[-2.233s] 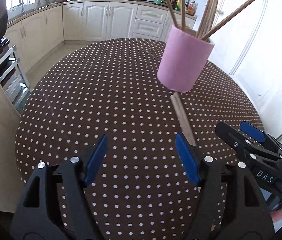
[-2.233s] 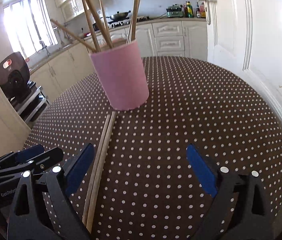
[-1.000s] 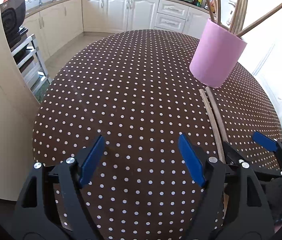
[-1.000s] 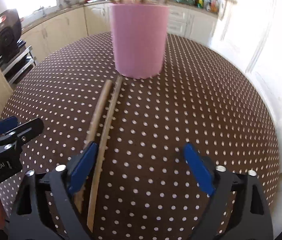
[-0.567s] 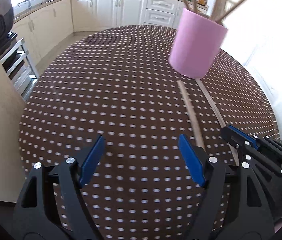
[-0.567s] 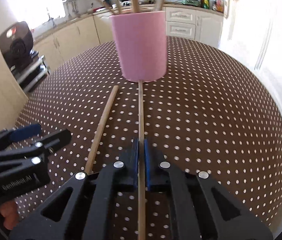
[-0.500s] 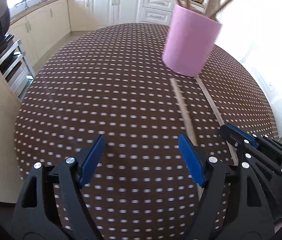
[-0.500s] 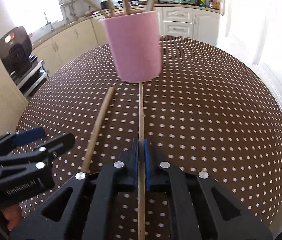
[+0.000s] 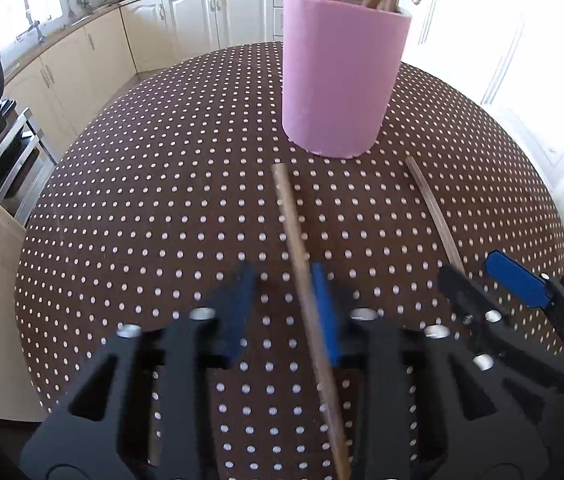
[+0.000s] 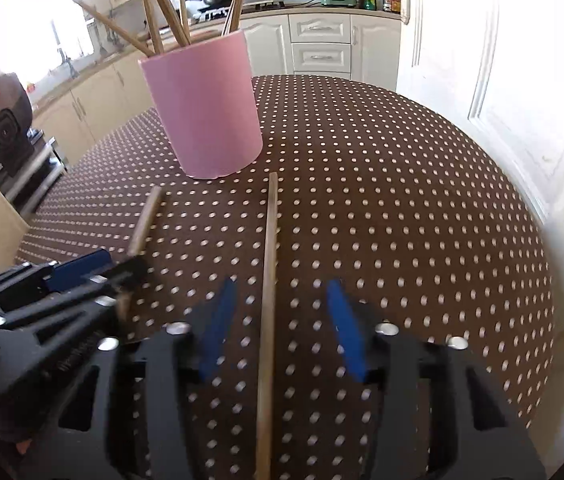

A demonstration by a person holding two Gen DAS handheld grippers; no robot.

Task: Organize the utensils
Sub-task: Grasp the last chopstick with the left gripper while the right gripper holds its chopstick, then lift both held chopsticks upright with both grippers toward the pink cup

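Two slim wooden chopsticks [image 9: 293,236] on dotted tablecloth [image 9: 162,200], smooth pink cylinder [image 9: 337,80] beyond.

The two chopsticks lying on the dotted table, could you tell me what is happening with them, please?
A person works two tongs. The left tongs have just been closing around the darker chopstick; the right tongs have just been opening, the paler chopstick loose between them. Both lie short of the pink holder.
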